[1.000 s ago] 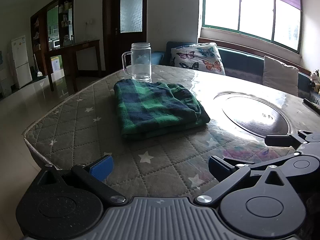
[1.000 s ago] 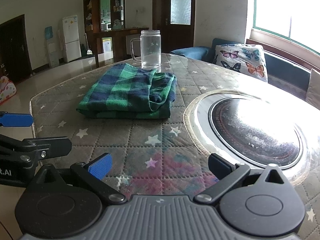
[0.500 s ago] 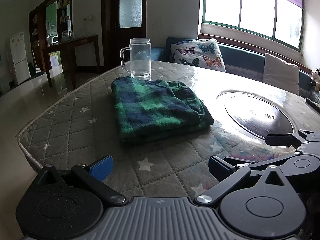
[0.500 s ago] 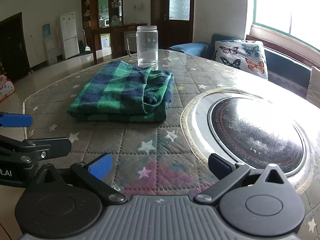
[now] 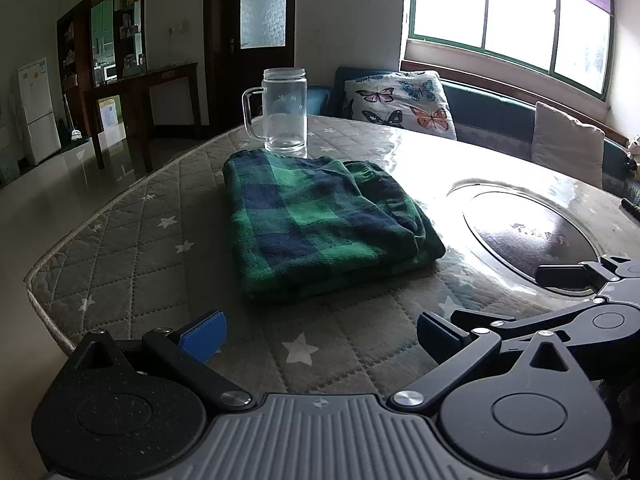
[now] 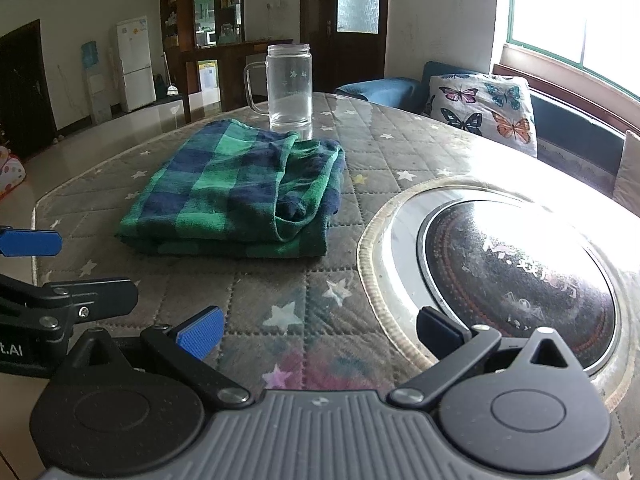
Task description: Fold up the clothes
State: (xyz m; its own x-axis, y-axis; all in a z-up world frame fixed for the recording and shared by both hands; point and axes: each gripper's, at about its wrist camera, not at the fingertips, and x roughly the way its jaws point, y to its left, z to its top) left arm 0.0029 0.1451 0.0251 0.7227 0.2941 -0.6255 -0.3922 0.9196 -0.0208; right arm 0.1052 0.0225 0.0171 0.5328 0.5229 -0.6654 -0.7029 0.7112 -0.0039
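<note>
- left gripper [image 5: 320,332] held low over the near part of the table [image 5: 120,248], level, aimed at the cloth [image 5: 320,232]; jaws spread wide, nothing between them; blue pad on its left finger
- right gripper [image 6: 320,332] just beside it on the right, same low level pose; jaws also spread, empty; its fingers reach over the edge of the round inset [image 6: 516,276]
- each gripper shows in the other's view (left one's finger at the left edge of the right view, right one's at the right edge of the left view); close together, not touching the cloth
- cloth: green-and-blue plaid, folded into a thick rectangle, flat on the quilted star cover; ahead of both grippers, apart from them
- mug [image 5: 284,110] upright behind the cloth, just at its far edge; clear glass, handle on the left
- butterfly cushion [image 5: 400,100] on the bench beyond the table
</note>
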